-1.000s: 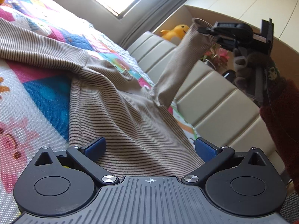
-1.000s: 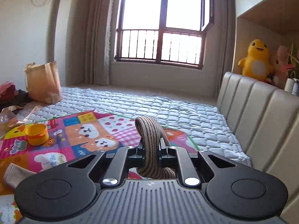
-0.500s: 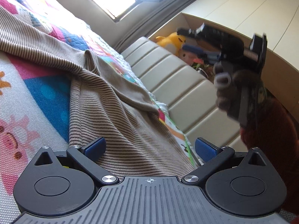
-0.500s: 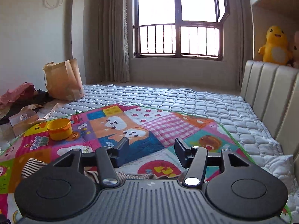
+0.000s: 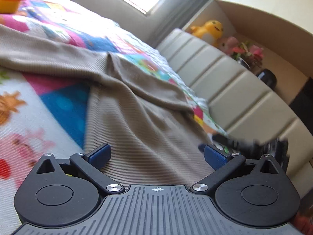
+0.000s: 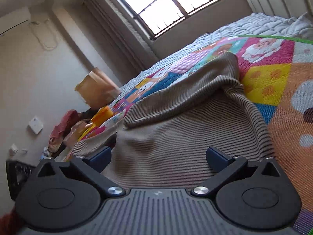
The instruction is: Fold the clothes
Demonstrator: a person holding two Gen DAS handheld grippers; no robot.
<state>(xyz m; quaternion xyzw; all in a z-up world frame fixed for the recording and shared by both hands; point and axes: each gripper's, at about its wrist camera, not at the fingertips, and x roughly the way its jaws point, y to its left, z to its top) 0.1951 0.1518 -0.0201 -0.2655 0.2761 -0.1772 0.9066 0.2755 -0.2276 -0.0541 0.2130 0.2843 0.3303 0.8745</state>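
A tan striped knit garment (image 5: 140, 105) lies spread on a colourful play mat (image 5: 58, 105), one sleeve folded across its body. My left gripper (image 5: 157, 155) is open and empty, low over the garment's near edge. My right gripper (image 6: 159, 156) is open and empty, tilted, low over the garment (image 6: 185, 129) from the other side. The right gripper also shows blurred in the left wrist view (image 5: 244, 143), low at the right by the garment's edge.
A padded beige headboard (image 5: 234, 82) runs along the right. An orange bowl (image 6: 102, 114) sits on the mat's far end. A paper bag (image 6: 95, 90) and a clothes pile (image 6: 64, 125) lie beyond the bed. A yellow duck toy (image 5: 209, 29) sits on a shelf.
My right gripper let go of the raised sleeve, which dropped onto the garment, then swung down low beside the garment. My left gripper stayed open and shifted a little.
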